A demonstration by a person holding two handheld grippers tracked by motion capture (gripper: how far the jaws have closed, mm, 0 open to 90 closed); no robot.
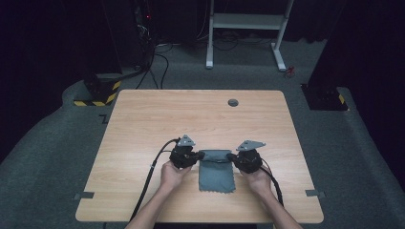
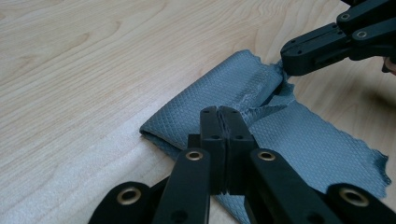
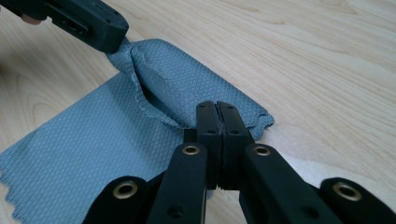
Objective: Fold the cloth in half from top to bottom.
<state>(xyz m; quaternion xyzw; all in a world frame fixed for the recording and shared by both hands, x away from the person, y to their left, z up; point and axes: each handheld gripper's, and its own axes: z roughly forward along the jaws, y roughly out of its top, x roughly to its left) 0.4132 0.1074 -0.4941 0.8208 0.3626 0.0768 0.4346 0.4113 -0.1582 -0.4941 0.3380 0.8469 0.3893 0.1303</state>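
A grey woven cloth (image 1: 217,174) lies folded on the wooden table (image 1: 143,119), near the person's side. My left gripper (image 1: 197,156) pinches the cloth's far left corner, and my right gripper (image 1: 232,156) pinches the far right corner. In the left gripper view the jaws are pressed together on the cloth (image 2: 205,100) at its folded edge, with the right gripper (image 2: 292,60) holding the other corner beyond. The right gripper view has its own jaws closed on the cloth (image 3: 177,88), and the left gripper (image 3: 109,35) grips the opposite corner. The top layer is slightly lifted between them.
A round grommet (image 1: 233,102) sits in the table near its far edge. Tape tabs (image 1: 84,195) mark the table's near corners. Beyond the table are a white desk frame (image 1: 246,28) and floor cables on grey carpet.
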